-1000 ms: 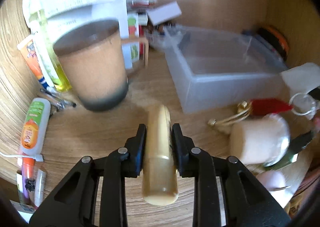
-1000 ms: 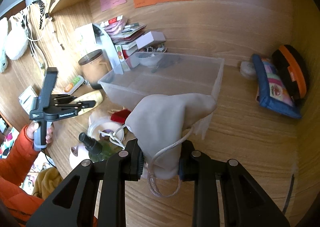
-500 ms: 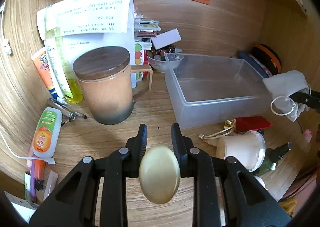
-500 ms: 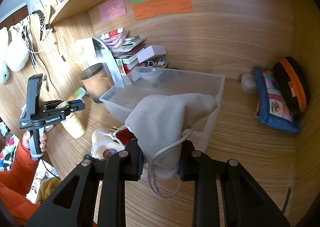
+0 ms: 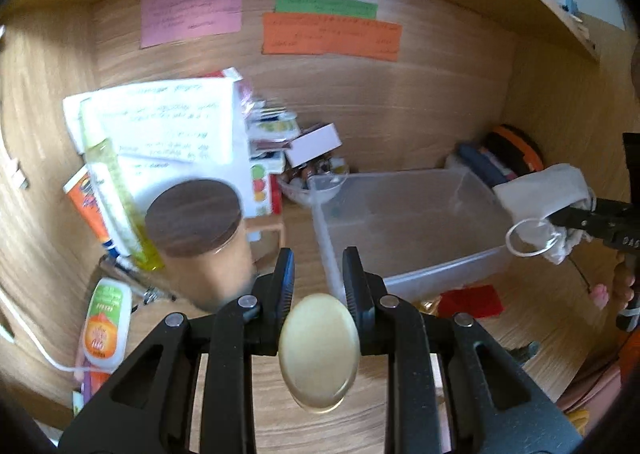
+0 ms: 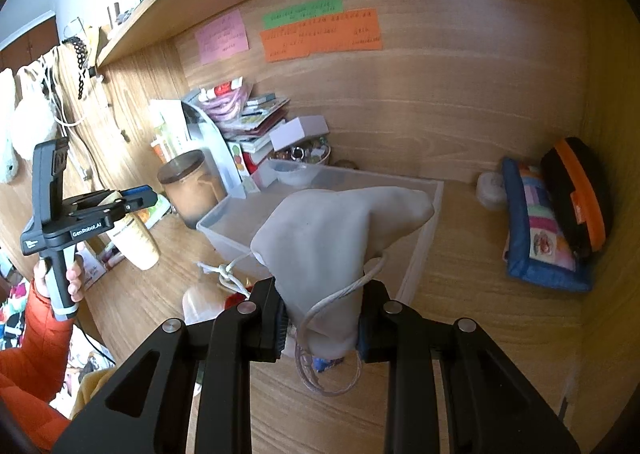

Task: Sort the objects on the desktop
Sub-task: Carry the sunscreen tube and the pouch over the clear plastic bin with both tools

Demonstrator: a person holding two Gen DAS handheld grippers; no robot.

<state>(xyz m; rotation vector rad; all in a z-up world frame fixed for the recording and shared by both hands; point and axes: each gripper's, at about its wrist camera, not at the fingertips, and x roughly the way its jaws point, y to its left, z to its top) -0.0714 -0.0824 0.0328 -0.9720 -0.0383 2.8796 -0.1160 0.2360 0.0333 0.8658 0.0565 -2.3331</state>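
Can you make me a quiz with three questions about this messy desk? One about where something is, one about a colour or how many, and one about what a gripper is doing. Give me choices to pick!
1. Where is the mug from the clear bin, in the left wrist view?
A. inside it
B. to its left
C. on top of it

2. How many coloured notes are stuck on the back wall?
A. one
B. three
C. five

3. What is the right gripper doing?
A. holding a grey pouch
B. hanging open with nothing in it
C. holding a mug

Answers:
1. B, the mug stands on the desk left of the bin.
2. B, there is a pink note, a green note and an orange note.
3. A, its jaws press on the grey pouch.
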